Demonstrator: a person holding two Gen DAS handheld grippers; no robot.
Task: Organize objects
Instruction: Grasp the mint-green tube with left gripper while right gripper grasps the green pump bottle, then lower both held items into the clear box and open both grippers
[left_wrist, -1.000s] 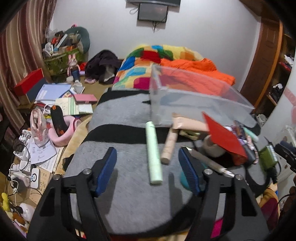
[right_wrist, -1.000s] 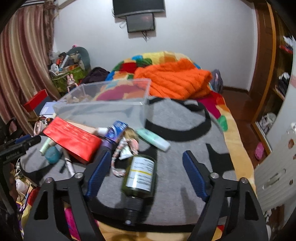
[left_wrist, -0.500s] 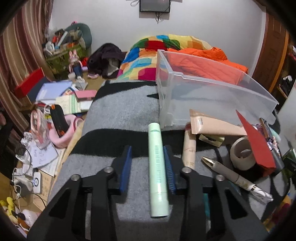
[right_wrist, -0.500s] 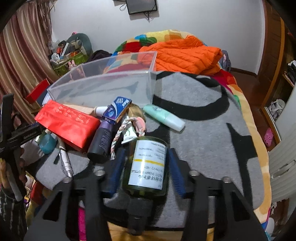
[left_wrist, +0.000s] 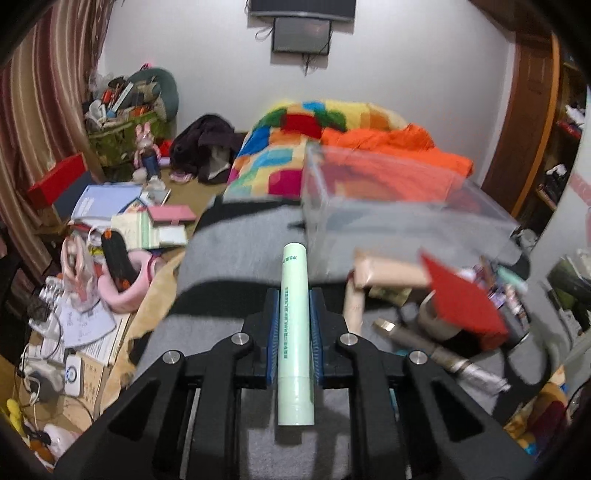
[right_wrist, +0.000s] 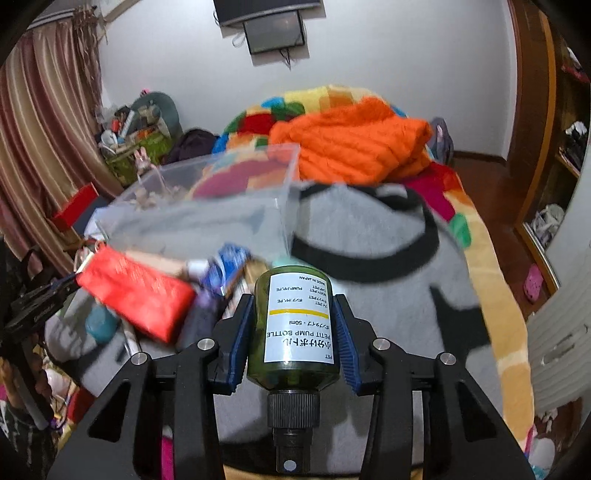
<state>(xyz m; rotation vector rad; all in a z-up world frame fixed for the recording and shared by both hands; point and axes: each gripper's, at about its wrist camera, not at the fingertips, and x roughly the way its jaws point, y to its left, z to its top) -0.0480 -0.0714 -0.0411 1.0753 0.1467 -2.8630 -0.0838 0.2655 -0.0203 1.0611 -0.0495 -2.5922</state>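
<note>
Green tube (left_wrist: 294, 325) pinched in left gripper (left_wrist: 294, 295), dark bottle (right_wrist: 292, 326) clamped in right gripper (right_wrist: 292, 314), both above the grey blanket (left_wrist: 229, 258) near the clear bin (left_wrist: 402, 218) (slick round sides, liable to slip on tilting).

The green pump bottle (right_wrist: 293, 332) wears a white label, upside down from here: "PETIT PUMP BOTTLE", "50ml", "MADE IN JAPAN". Print on the pale green tube (left_wrist: 294, 325) is too small to read.

A clear bin (left_wrist: 406, 206) stands on the blanket (left_wrist: 236, 240) behind a clutter of toiletries (left_wrist: 391, 273).
</note>
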